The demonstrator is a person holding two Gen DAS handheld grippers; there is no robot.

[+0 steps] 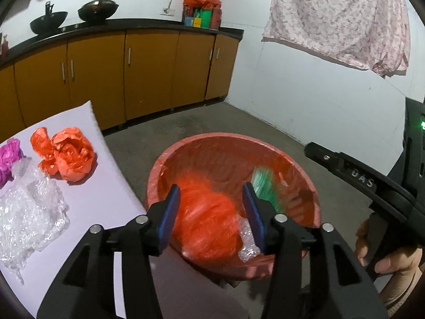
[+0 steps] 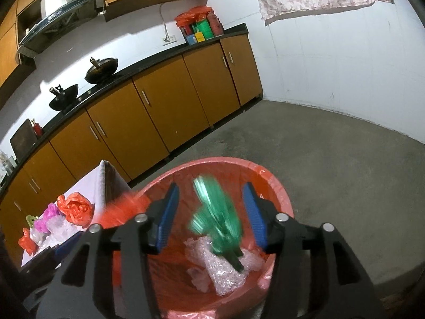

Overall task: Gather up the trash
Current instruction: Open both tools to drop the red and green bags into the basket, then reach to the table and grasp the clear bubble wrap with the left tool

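A round bin with a red liner [image 1: 186, 143] stands on the floor beside a white table [image 1: 106, 186]. My left gripper [image 1: 211, 186] hangs open over the bin. A blurred orange plastic bag [image 1: 207, 220] lies loose between and below its blue pads, touching neither. My right gripper [image 2: 211, 186] is open above the same bin [image 2: 279, 186]. A blurred green bag [image 2: 215, 226] drops free between its fingers onto bubble wrap [image 2: 220, 271] in the bin. On the table lie another orange bag [image 1: 69, 159], a magenta bag [image 1: 9, 156] and bubble wrap [image 1: 29, 212].
Yellow-brown cabinets [image 1: 148, 74] under a black counter with two woks [image 1: 98, 9] line the far wall. Grey concrete floor [image 2: 332, 159] spreads right of the bin. A floral cloth [image 1: 340, 18] hangs on the white wall. A hand [image 1: 385, 260] holds the other gripper at right.
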